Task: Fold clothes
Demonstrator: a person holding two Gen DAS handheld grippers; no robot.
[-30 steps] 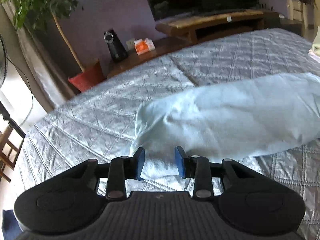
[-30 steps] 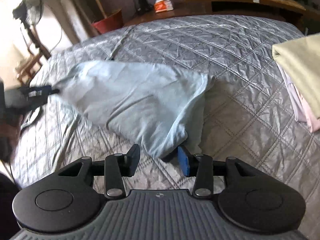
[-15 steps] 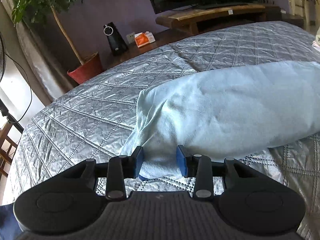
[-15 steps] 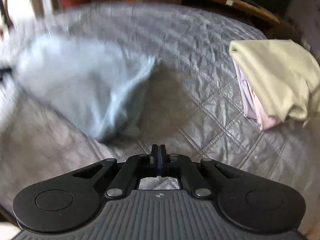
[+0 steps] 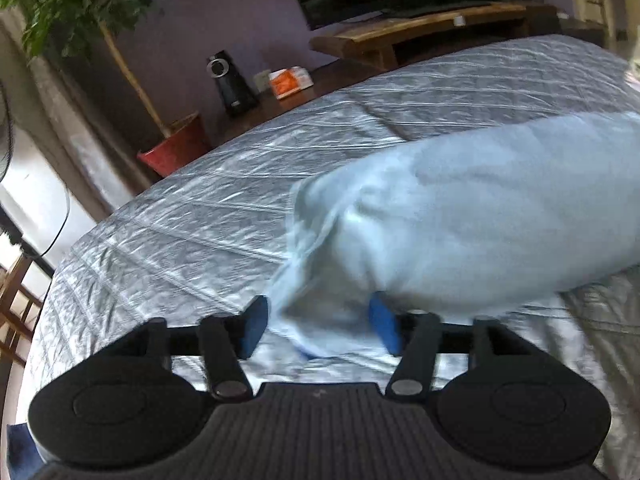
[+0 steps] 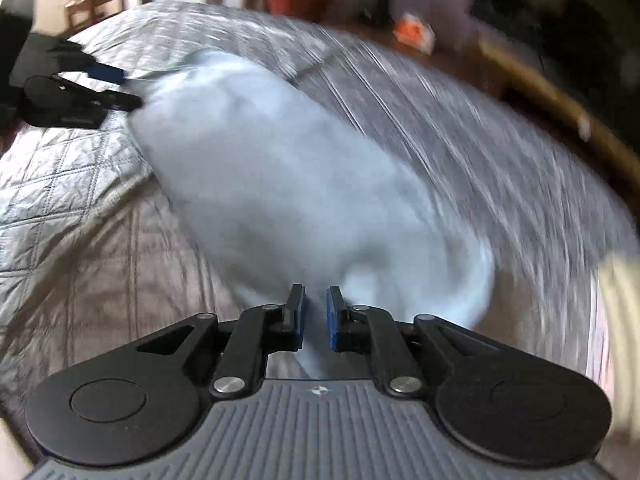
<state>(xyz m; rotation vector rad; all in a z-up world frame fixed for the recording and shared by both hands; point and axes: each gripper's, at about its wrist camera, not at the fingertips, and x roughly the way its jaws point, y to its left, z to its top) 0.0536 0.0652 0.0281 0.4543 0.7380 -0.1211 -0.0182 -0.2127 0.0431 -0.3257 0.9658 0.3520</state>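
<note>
Left claw: I am seeing my left gripper (image 5: 318,330) with its jaws opening; the blue pads are standing apart, a corner of the light blue garment (image 5: 460,216) is lying between them, and neither pad is pressing on it.
Right claw: I am watching my right gripper (image 6: 316,316) nearly closed but with jaws opening; a thin fold of the garment's near end is sitting in the narrow gap, and the blur is keeping me from telling whether the pads are pinching it.
Garment: it is lying stretched across the grey quilted bedspread (image 5: 192,232), one end at each claw, its middle bulging upward.
Other clothes: a pale yellow and pink blur (image 6: 616,292) is showing at the right edge of the right wrist view.
Background: I am seeing a red plant pot (image 5: 176,148), a black speaker (image 5: 230,84), an orange box (image 5: 290,79) and a wooden TV bench (image 5: 420,28) beyond the bed.
Image quality: the right wrist view is smearing heavily.
</note>
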